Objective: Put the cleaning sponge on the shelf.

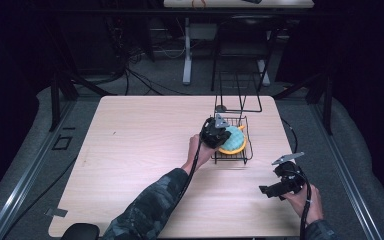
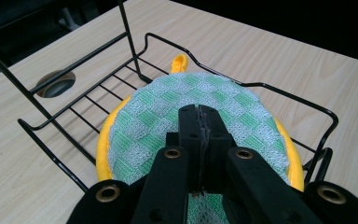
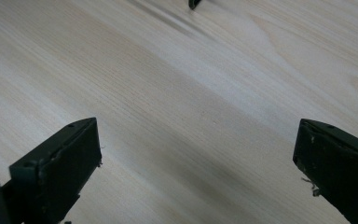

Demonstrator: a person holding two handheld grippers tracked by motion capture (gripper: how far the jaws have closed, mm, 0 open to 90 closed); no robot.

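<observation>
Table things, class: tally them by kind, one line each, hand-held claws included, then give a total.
Black wire rack: 1
Round green-checked pot holder with yellow edge, lying in the rack: 1
Claws: 2, the left claw shut on the pot holder, the right claw open above bare wood
Total: 4

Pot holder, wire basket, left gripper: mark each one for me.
pot holder [image 2: 191, 100], left gripper view, on the green checked top.
wire basket [image 2: 286, 88], left gripper view, on the far rim wire.
left gripper [image 2: 200, 112], left gripper view, at the tips of its closed jaws, over the pot holder.
</observation>
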